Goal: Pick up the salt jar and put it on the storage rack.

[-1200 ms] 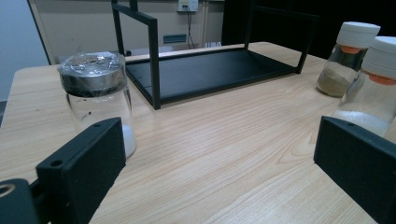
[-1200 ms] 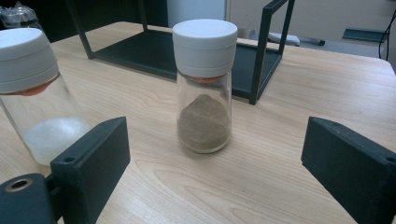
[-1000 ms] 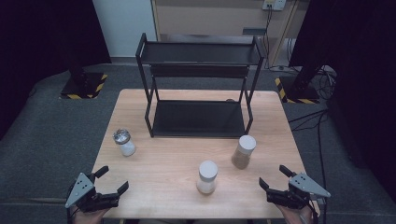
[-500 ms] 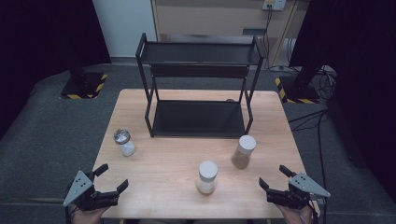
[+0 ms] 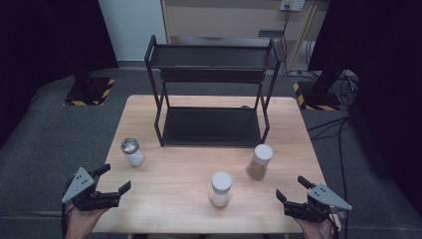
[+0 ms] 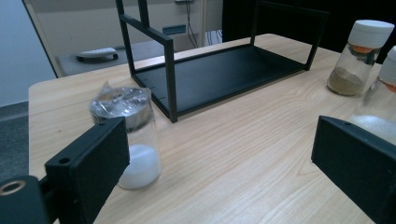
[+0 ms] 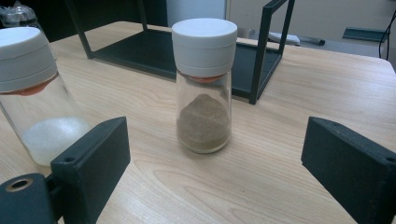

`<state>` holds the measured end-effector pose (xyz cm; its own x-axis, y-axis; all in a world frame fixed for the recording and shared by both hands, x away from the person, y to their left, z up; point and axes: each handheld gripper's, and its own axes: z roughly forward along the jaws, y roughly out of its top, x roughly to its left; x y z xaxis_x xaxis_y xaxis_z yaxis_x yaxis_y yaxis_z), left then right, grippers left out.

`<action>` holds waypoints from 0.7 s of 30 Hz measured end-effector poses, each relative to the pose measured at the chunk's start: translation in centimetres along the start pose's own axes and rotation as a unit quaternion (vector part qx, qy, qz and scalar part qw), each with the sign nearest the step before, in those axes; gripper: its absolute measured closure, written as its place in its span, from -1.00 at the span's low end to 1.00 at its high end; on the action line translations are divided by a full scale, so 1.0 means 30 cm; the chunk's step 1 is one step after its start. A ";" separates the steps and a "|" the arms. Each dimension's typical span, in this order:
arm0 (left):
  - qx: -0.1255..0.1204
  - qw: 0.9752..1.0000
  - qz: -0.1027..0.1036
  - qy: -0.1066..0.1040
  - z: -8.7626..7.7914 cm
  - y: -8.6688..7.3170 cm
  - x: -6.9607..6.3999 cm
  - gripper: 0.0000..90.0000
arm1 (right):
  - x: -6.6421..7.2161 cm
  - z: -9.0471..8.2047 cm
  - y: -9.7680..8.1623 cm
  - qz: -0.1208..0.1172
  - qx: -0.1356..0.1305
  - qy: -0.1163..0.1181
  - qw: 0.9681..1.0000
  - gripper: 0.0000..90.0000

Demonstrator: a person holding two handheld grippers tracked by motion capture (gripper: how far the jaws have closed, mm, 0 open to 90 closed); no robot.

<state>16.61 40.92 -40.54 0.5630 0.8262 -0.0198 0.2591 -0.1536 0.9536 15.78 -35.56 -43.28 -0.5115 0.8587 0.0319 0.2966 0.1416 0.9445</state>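
Three jars stand on the table (image 5: 179, 179), none of them held. The left gripper (image 5: 115, 179) hovers over the near left corner with its jaws wide and nothing between them; they have just been closing a little. Just ahead of it, slightly to its left jaw's side, stands the foil-topped jar (image 5: 132, 151) with white powder at the bottom, apart from the pads. In the left gripper view that jar (image 6: 130, 135) sits right behind the left jaw.

The right gripper (image 5: 292, 188) hangs at the near right corner, jaws also spread wide and empty. Straight ahead of it, between the lines of its jaws but well beyond the tips, stands the brown-powder jar (image 7: 204, 84). The white-powder jar (image 7: 35, 93) stands off to its left. Beyond both grippers is the rack (image 5: 214, 74).
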 end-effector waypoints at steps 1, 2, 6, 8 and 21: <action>0.003 1.000 0.000 0.001 0.003 0.009 0.009 -0.92 | 0.001 0.000 0.001 0.000 0.001 0.000 1.000 -0.82; 0.004 1.000 0.004 0.002 0.006 0.018 0.019 -0.92 | 0.001 0.000 0.001 0.000 0.001 0.000 1.000 -0.82; 0.010 1.000 0.013 0.001 0.023 0.052 0.052 -0.91 | -0.001 0.001 0.000 -0.001 0.001 0.000 1.000 -0.82; 0.013 1.000 0.009 0.001 0.033 0.066 0.071 -0.90 | 0.000 0.001 0.001 0.000 0.001 0.000 1.000 -0.82; 0.043 0.999 -0.012 0.004 0.152 0.127 0.190 -0.85 | -0.001 0.002 0.002 0.000 0.003 0.001 1.000 -0.82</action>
<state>24.39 42.58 -38.38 0.5501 0.8342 -0.0392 0.3386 -0.1799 0.9236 15.86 -35.55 -43.25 -0.5127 0.8580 0.0315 0.3014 0.1455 0.9423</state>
